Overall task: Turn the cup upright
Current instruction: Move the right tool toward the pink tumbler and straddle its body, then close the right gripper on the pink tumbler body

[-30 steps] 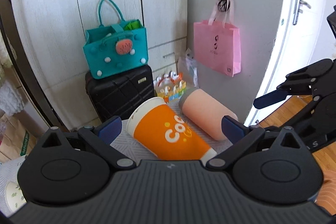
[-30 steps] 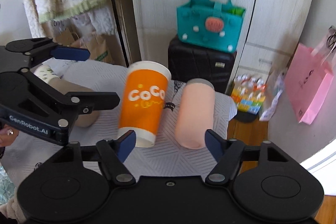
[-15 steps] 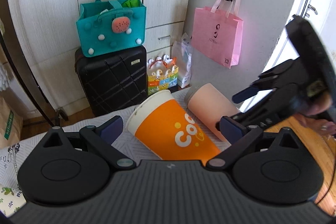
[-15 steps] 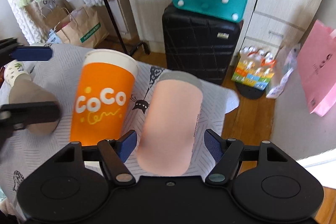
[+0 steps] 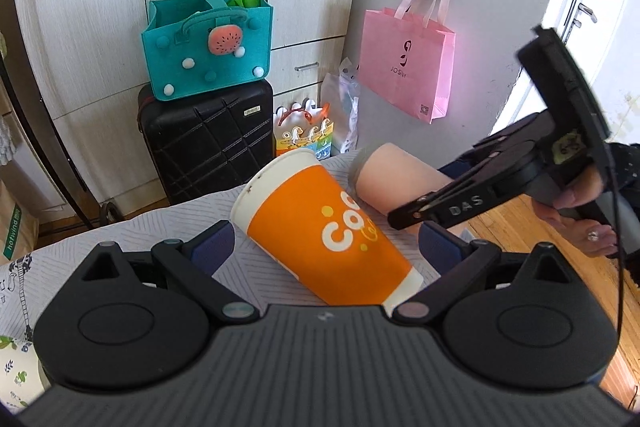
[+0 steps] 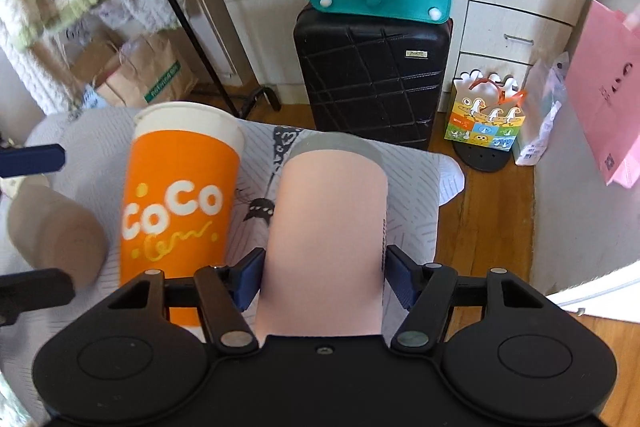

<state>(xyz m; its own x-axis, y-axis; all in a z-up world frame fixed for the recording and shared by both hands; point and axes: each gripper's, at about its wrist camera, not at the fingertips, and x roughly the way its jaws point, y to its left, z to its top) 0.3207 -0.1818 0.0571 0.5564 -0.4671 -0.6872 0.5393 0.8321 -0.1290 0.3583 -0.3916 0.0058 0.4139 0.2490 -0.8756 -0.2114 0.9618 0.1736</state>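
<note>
The pink cup lies on its side on the table, its grey-rimmed mouth pointing away from the right tongs and its body running straight back between their two blue pads. The pads sit just beside the cup's flanks, and whether they already press on it cannot be told from the right wrist view; the jaws look narrowed to roughly the cup's width. Half a second ago the same tongs were spread wider with the cup lying loosely between them, and a second ago they were farther back, so the right tongs have closed in on this cup. That suggests the grasp is about to be made and the flip itself is not yet begun.

Just to the left of the right tongs lies the orange cup, also on its side. The left tongs hang over it with jaws wide, a pad on either side and apart from it, holding nothing.

A brown cup lies farther left, blurred. The pink cup's base is hidden under the right tongs' body, and in the left wrist view the right tongs' arm crosses most of it. A floral cup is cut off at the frame edge.
</note>
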